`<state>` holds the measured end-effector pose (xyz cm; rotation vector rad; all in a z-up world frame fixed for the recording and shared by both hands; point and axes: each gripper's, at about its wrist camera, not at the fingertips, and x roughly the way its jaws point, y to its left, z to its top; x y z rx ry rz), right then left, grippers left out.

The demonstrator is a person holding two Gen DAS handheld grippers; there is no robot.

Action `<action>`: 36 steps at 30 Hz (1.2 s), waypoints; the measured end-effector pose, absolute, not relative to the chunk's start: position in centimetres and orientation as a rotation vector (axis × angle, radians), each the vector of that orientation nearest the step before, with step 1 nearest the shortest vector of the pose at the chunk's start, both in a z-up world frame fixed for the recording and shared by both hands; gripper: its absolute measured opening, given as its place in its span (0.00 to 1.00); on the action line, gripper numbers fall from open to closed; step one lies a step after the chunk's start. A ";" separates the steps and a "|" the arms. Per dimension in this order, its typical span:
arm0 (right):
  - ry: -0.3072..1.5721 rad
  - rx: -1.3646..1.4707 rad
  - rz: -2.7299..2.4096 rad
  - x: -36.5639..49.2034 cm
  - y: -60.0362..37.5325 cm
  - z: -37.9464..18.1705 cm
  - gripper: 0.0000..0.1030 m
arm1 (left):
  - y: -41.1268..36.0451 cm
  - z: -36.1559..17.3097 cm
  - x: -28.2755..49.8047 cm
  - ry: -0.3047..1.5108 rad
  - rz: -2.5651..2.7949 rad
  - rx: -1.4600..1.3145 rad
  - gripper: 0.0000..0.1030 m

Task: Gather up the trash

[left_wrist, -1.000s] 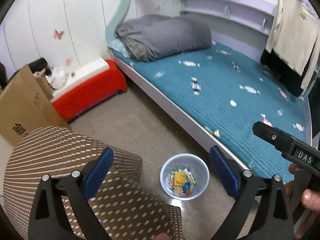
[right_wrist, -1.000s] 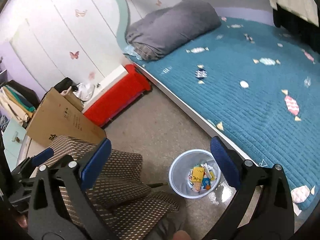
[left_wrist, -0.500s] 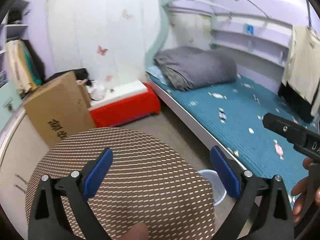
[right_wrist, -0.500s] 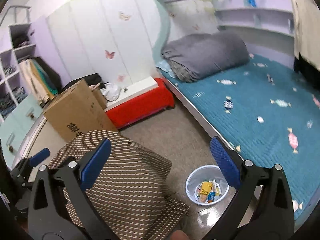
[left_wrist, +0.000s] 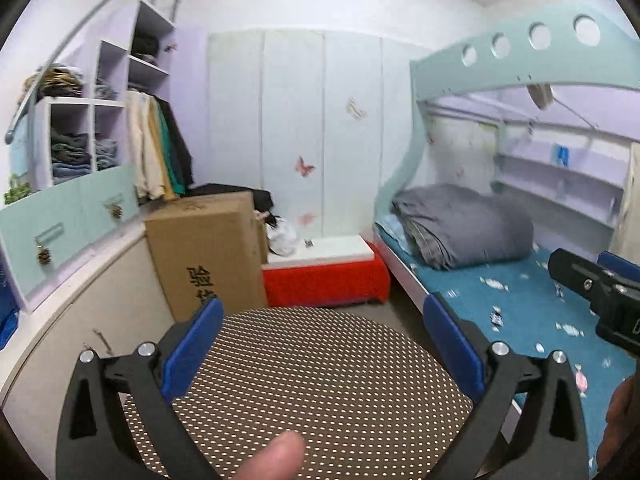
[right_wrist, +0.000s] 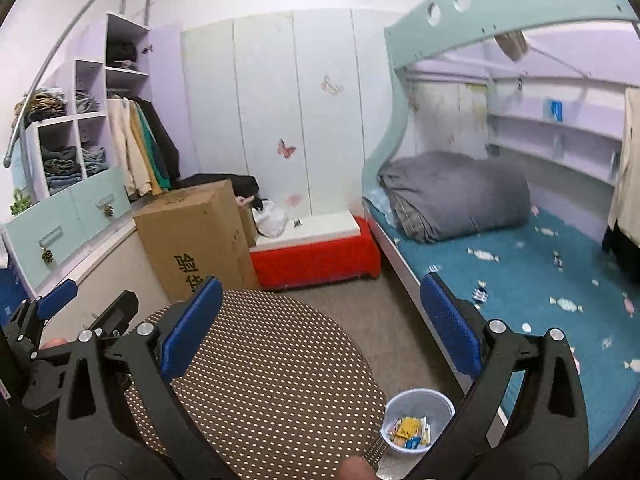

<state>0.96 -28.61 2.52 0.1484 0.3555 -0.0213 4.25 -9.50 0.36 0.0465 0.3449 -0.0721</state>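
I have both pairs of tongs raised and looking level across the room, so I read the scene from the left of the frame to the right; at the far left of the right-wrist view sits my left tongs [right_wrist: 60, 304], blue pads apart and holding nothing; in its own view the left tongs [left_wrist: 320, 348] frame only the dotted round stool [left_wrist: 304, 384] just below them, with a fingertip showing at the bottom edge.

Behind the stool, left of centre, stands a cardboard box [right_wrist: 192, 240]; beside it, at mid frame, a red bench [right_wrist: 316, 256] with a white top runs to the bed.

The right tongs [right_wrist: 320, 328] are likewise spread wide and empty; the trash bin [right_wrist: 416, 420], a pale plastic tub with wrappers in it, sits on the floor at lower right of centre in that view, just beside the stool's rim and close against the bed frame.

The trash I judge still to be collected lies on the teal bed [right_wrist: 520, 280]: candy wrappers [right_wrist: 482, 255] scattered over the right half of the frame, well apart from one another, long axes in no common direction; they lie ahead and to the right of both tongs, and the right pair is nearer.

Nothing blocks a forward reach onto the mattress; the grey quilt [right_wrist: 452, 196] is bunched at the head end, and dark clothes [right_wrist: 624, 240] hang at the far right edge.
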 end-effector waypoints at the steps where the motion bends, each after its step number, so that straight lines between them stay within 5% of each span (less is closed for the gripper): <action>1: 0.348 0.147 -0.018 0.8 -28.3 2.8 0.94 | -9.1 0.6 4.0 0.339 -0.068 0.042 0.95; 36: 0.319 0.097 0.002 0.3 -26.7 3.4 0.94 | -8.0 2.0 1.8 0.282 -0.049 -0.001 0.95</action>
